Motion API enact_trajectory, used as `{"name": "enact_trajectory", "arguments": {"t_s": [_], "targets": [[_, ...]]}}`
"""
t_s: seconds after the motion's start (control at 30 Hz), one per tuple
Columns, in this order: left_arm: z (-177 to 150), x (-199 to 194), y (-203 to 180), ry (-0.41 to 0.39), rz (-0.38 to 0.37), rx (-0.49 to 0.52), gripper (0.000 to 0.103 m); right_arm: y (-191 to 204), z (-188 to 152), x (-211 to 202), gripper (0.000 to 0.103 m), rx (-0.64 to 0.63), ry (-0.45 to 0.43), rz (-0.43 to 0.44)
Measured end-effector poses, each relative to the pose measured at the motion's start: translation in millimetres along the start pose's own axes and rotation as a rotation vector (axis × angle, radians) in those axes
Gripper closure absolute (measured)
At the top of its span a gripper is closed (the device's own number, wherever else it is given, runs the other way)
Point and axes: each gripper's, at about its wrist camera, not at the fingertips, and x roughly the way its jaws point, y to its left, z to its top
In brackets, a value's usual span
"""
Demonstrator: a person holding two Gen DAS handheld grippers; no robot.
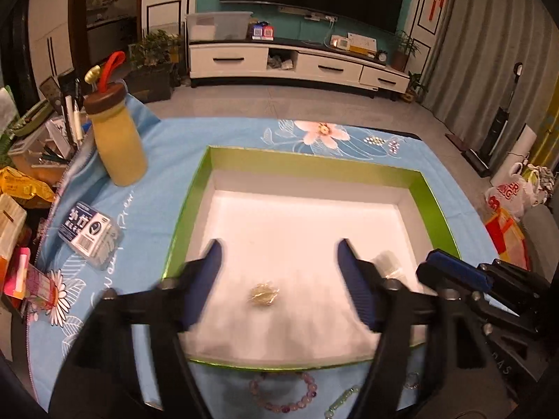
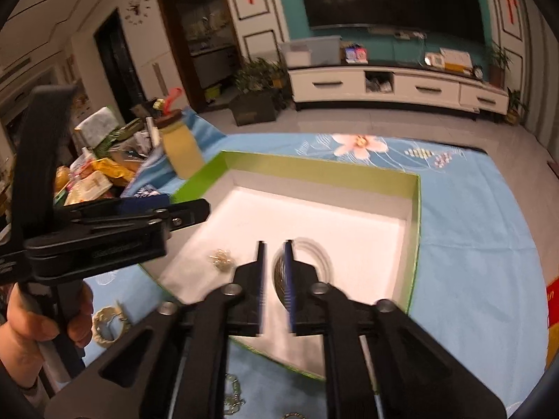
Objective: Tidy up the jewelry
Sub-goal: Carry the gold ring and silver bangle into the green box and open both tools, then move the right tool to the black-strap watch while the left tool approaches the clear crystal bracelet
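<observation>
bead bracelet (image 1: 284, 392) on bench just outside green box (image 1: 433, 202) | left hand-held gripper (image 1: 279, 272) spread wide over gold jewelry clump (image 1: 262, 294) inside | right hand-held gripper (image 2: 274, 276) nearly pinched together, ring-shaped piece (image 2: 314, 251) right behind, grip unclear

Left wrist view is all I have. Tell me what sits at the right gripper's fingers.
Observer: The right gripper has its jaws nearly closed at a silvery wire hoop inside the green-rimmed white box. I cannot confirm a grip.
Operator: Report anything lying left of the box.
Observer: A gold woven bangle lies on the blue cloth, by the hand holding the left gripper.
Operator: Name what lies below the right gripper.
Observer: A silver chain lies on the cloth.
</observation>
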Motion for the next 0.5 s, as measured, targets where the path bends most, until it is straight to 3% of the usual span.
{"name": "enact_trajectory", "arguments": {"t_s": [0.03, 0.07, 0.3, 0.5], "targets": [[0, -1, 0, -0.001, 0.000, 0.002, 0.031, -5, -1, 0, 0.063, 0.024, 0.003, -0.002], [-2, -3, 1, -0.003, 0.001, 0.002, 0.031, -9, -4, -2, 0.062, 0.043, -0.003, 0.002], [-27, -30, 19, -0.012, 0.013, -0.025, 0.019, -27, -23, -35, 0.062, 0.104, -0.032, -0.009], [-59, -68, 48, -0.018, 0.033, -0.088, 0.017, -45, -52, -69, 0.062, 0.166, -0.034, -0.046]]}}
